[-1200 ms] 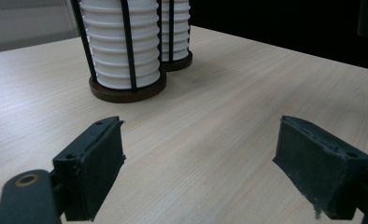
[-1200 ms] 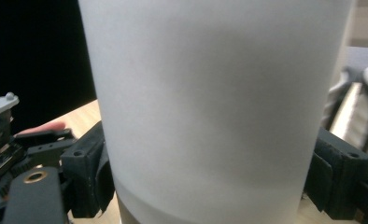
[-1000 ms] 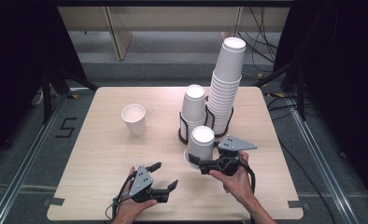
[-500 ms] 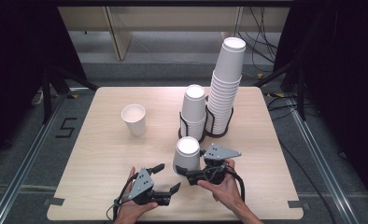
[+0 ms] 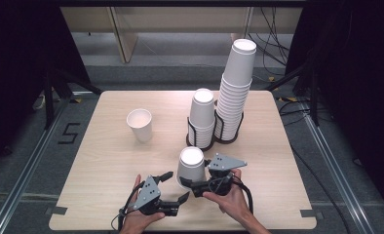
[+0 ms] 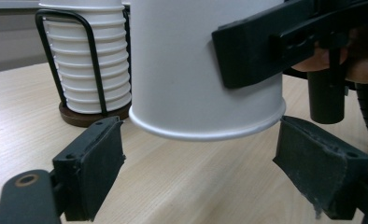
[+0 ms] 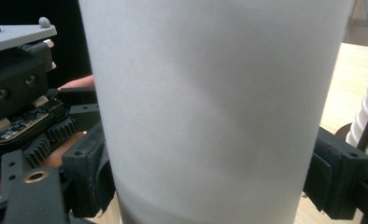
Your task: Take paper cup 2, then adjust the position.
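Held cup: an upside-down white paper cup (image 5: pixel 190 167) is seen near the middle of the table's near edge, just in front of the two racks; in the left gripper view its rolled rim (image 6: pixel 205 133) is seen clear of the tabletop.
Right gripper: the right gripper (image 5: pixel 196 184) is held in a hand at the near edge, right of centre; its jaws are pinched on the cup's wall, one pad (image 7: pixel 86 175) on each side in the right gripper view.
Left gripper: the left gripper (image 5: pixel 176 187) is held low at the near edge, left of the cup; its jaws are spread, with nothing between the pads (image 6: pixel 94 163), and the cup's rim is seen just above and beyond them.
Short stack: a short stack of upside-down cups (image 5: pixel 202 117) is kept in a black wire rack near the table's centre.
Tall stack: a tall stack (image 5: pixel 236 92) is kept in a second rack, touching the first on its right, toward the far right corner.
Single cup: one upright cup (image 5: pixel 140 125) is stood left of centre, well apart from the racks.
Table: a light wooden table (image 5: pixel 107 161) carries everything.
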Motion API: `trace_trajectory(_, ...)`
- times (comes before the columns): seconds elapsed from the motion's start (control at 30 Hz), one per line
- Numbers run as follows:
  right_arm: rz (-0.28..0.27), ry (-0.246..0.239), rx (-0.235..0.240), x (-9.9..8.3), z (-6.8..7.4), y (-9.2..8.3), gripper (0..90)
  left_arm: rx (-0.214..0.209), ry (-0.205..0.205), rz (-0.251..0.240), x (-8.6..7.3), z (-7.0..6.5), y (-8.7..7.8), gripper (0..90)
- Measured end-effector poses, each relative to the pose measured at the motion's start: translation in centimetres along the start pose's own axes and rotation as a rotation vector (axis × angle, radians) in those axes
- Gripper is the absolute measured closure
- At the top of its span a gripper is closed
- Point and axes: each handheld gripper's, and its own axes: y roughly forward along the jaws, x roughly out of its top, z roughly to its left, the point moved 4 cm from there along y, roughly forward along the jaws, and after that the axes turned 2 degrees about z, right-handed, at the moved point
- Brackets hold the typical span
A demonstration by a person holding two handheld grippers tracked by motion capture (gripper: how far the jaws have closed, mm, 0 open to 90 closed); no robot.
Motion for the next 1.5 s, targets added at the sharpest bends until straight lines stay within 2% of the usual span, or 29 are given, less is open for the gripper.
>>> trace_trajectory(0.03,-0.011,-0.032,-0.017,0.0,-0.2,0.0,17.6,-0.003,-0.002,-0.015,0.0,0.0,0.1,14.4)
trace_trajectory(0.1,-0.004,-0.002,0.015,-0.1,0.1,0.2,17.6,-0.006,-0.002,-0.018,0.0,-0.1,0.1,14.4)
trace_trajectory(0.13,-0.002,-0.014,0.011,-0.1,0.1,0.2,17.6,-0.004,0.000,-0.017,0.0,-0.1,0.1,14.4)
trace_trajectory(0.27,0.008,-0.009,0.016,-0.2,0.3,0.4,17.7,-0.003,0.006,-0.005,0.1,-0.1,0.0,14.4)
trace_trajectory(0.3,-0.005,-0.022,0.006,-0.2,0.2,0.4,17.7,-0.004,0.006,-0.008,0.1,-0.1,0.0,14.4)
trace_trajectory(0.33,0.000,-0.009,0.020,-0.2,0.4,0.5,17.7,-0.005,0.006,-0.008,0.1,-0.1,0.0,14.4)
trace_trajectory(0.4,-0.006,-0.027,0.009,-0.2,0.4,0.6,17.7,-0.003,0.007,-0.005,0.1,-0.2,0.0,14.4)
trace_trajectory(0.43,-0.001,-0.024,0.024,-0.3,0.5,0.7,17.7,-0.004,0.006,-0.006,0.1,-0.2,0.0,14.2)
trace_trajectory(0.53,0.020,-0.015,0.019,-0.5,0.7,0.8,17.7,-0.004,0.009,-0.010,0.2,-0.2,-0.1,13.6)
trace_trajectory(0.57,0.014,-0.037,0.008,-0.4,0.6,0.8,17.8,-0.005,0.009,-0.010,0.2,-0.2,-0.1,13.6)
trace_trajectory(0.6,0.000,-0.041,0.028,-0.5,0.6,1.0,17.8,-0.005,0.008,-0.008,0.2,-0.2,-0.1,13.6)
trace_trajectory(0.67,0.006,-0.012,0.017,-0.6,0.8,1.0,17.8,-0.006,0.009,-0.009,0.2,-0.2,-0.1,13.8)
trace_trajectory(0.7,0.005,-0.029,0.031,-0.6,0.7,1.1,17.8,-0.009,0.007,-0.011,0.2,-0.2,-0.1,13.7)
trace_trajectory(0.73,0.012,-0.039,0.011,-0.6,0.7,1.0,17.8,-0.009,0.009,-0.011,0.2,-0.3,-0.1,13.7)
trace_trajectory(0.77,0.017,-0.027,0.012,-0.6,0.8,0.9,17.8,-0.009,0.010,-0.012,0.2,-0.3,-0.1,13.5)
trace_trajectory(0.8,0.003,-0.041,0.031,-0.6,0.8,1.1,17.8,-0.008,0.011,-0.011,0.2,-0.3,-0.1,13.2)
trace_trajectory(0.83,0.005,-0.034,0.035,-0.6,0.9,1.2,17.9,-0.006,0.011,-0.008,0.3,-0.3,-0.1,12.8)
trace_trajectory(0.87,0.005,-0.053,0.011,-0.6,0.8,1.1,17.8,-0.006,0.011,-0.008,0.3,-0.3,-0.1,12.2)
trace_trajectory(0.9,0.007,-0.033,0.029,-0.7,0.9,1.2,17.9,-0.007,0.013,-0.008,0.3,-0.3,0.0,12.1)
trace_trajectory(0.93,0.015,-0.050,0.007,-0.7,0.8,1.0,17.9,-0.007,0.013,-0.007,0.3,-0.3,0.0,11.7)
trace_trajectory(1.1,0.001,-0.040,0.037,-0.7,1.2,1.4,17.9,-0.001,0.013,-0.006,0.3,-0.3,-0.1,9.2)
trace_trajectory(1.13,0.004,-0.056,0.024,-0.7,1.1,1.4,17.9,-0.001,0.013,-0.006,0.3,-0.3,-0.1,8.5)
trace_trajectory(1.2,0.010,-0.041,0.025,-0.7,1.4,1.5,17.9,-0.001,0.009,-0.011,0.3,-0.3,0.0,6.8)
trace_trajectory(1.27,0.007,-0.045,0.054,-0.8,1.6,1.7,17.9,-0.001,0.011,-0.012,0.3,-0.3,0.0,5.5)
trace_trajectory(1.33,0.018,-0.048,0.037,-0.8,1.8,1.7,17.9,-0.002,0.010,-0.014,0.3,-0.3,0.0,4.5)
trace_trajectory(1.37,0.010,-0.047,0.063,-0.8,1.9,1.9,17.9,-0.002,0.009,-0.015,0.3,-0.3,0.0,4.3)
trace_trajectory(1.43,0.012,-0.065,0.044,-0.8,1.8,1.9,17.9,-0.002,-0.002,-0.018,0.4,-0.3,0.0,4.4)
trace_trajectory(1.5,0.030,-0.049,0.050,-0.9,2.0,1.8,17.9,-0.002,-0.003,-0.013,0.4,-0.3,0.0,5.5)
